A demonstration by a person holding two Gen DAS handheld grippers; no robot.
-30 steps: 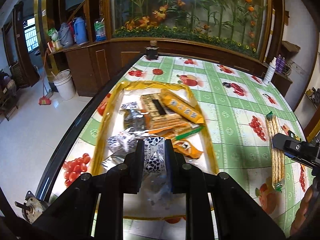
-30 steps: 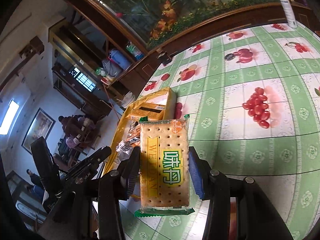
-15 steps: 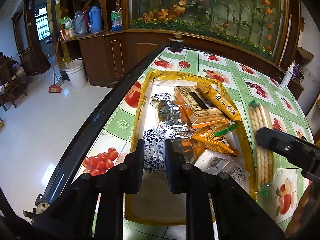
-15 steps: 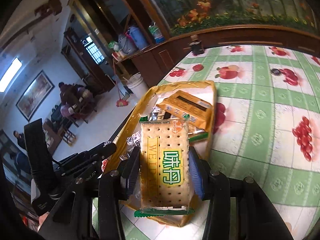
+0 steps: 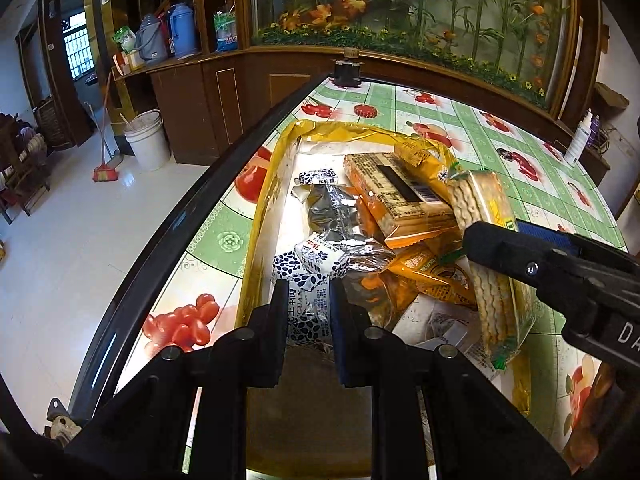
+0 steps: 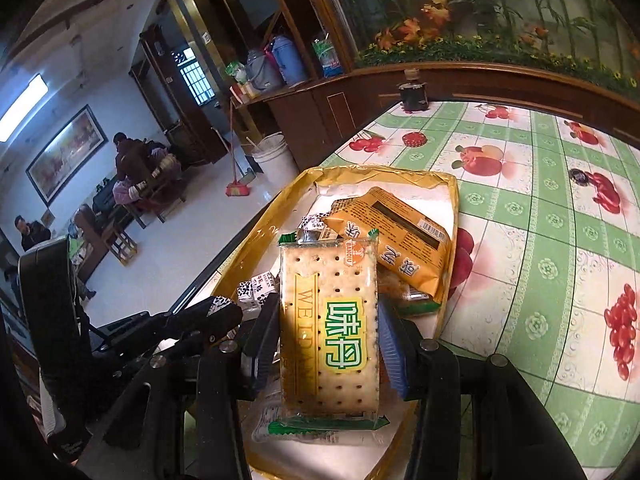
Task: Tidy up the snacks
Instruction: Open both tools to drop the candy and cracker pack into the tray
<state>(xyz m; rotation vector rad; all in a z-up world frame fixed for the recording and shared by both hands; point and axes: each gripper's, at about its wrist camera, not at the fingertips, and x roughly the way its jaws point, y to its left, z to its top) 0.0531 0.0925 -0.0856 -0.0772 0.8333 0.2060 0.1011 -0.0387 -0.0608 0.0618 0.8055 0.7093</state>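
The bench (image 5: 500, 152), under a green fruit-print cloth, carries a yellow tray (image 5: 260, 216) set against its left edge, and nearly all the snacks already lie heaped in it. Largest in the heap is an orange cracker box (image 5: 394, 196) leaning across the far half; silver foil packets (image 5: 332, 216) and small orange sachets (image 5: 432, 272) crowd the middle. Over the tray's right side we see the right hand-held gripper (image 6: 328, 336) clamped on a long cracker pack (image 6: 332, 320), fingers pressing its two long edges, the pack tilted above the pile and touching nothing that we can make out. The left hand-held gripper (image 5: 308, 312) is closed on a small blue-and-white milk candy packet (image 5: 306, 308) low over the near end of the tray, just beside two like packets. Our judgement: both items are about to be released. Risks we note: the cracker pack set on the sloping box could slide off over the tray's right rim onto the bench; squeezing may crack the biscuits; and the two grippers work near each other, so a hasty lowering could knock one against the other or scatter the loose foil packets.
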